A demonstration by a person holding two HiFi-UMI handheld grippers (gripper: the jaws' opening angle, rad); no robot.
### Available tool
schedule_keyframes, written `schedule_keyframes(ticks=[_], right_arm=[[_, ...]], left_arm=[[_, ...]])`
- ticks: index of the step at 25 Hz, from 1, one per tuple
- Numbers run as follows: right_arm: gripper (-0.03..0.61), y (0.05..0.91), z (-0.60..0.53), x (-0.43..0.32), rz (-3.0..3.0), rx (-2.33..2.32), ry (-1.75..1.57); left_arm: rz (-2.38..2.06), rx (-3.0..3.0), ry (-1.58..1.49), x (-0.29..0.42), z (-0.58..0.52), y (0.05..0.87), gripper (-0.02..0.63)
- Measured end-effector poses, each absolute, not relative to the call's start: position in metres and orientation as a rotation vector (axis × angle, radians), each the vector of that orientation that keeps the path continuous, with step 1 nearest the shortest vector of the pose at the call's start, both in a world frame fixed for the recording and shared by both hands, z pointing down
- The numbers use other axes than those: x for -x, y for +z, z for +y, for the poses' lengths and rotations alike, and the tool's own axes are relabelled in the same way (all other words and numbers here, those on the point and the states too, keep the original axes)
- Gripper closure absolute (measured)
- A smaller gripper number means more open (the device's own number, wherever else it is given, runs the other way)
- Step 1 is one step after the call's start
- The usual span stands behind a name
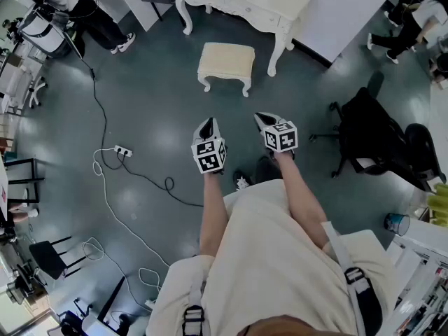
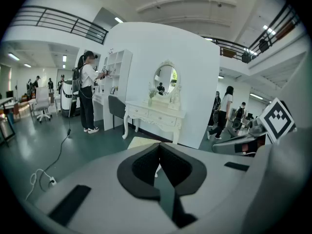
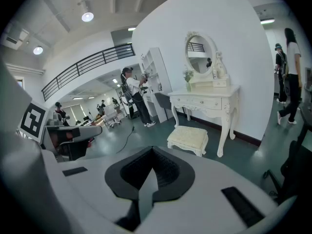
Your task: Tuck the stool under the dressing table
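1. The left gripper (image 1: 207, 124) and right gripper (image 1: 263, 118) are held out side by side over the dark floor (image 1: 147, 82), a little apart. Both point toward 12 o'clock in the head view, each at the end of a bare forearm.
2. In the left gripper view, the left gripper (image 2: 159, 147) has its jaws closed tip to tip with nothing between them.
3. In the right gripper view, the right gripper (image 3: 152, 151) also has its jaws closed at the tips and carries nothing.
4. The stool (image 1: 226, 64) is cream with a padded top and curved white legs. It stands on the floor at 12 o'clock from both grippers, well apart from them.
5. The dressing table (image 1: 245, 0) is white with carved legs and stands past the stool at 12 o'clock, against a white wall.
6. The stool is out in front of the dressing table, not under it. The table's front leg at 1 o'clock is just beside the stool's corner.
7. In the right gripper view, the stool (image 3: 188, 138) sits before the dressing table (image 3: 204, 101). An oval mirror (image 3: 200, 52) and a small vase (image 3: 188, 86) stand on the tabletop.
8. A black office chair (image 1: 374, 135) stands at 3 o'clock from the right gripper.
9. A white power strip (image 1: 122, 150) with a trailing black cable (image 1: 98, 96) lies at 9 o'clock from the left gripper.
10. A person (image 1: 77, 5) in dark trousers stands at 10 o'clock near the far wall.
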State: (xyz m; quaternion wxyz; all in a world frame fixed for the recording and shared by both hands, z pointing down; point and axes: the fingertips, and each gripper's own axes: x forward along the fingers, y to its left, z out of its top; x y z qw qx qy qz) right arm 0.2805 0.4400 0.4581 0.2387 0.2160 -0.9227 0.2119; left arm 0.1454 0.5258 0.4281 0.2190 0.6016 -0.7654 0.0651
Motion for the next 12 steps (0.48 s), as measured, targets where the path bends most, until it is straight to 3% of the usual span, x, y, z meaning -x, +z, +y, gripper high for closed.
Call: schedule_keyframes(ticks=[12], right_arm=[[0.535, 0.446, 0.442, -0.283, -2.541, -0.615, 0.559]], left_arm=[[-2.150, -1.655, 0.142, -0.142, 0.530, 0.418, 0.598]])
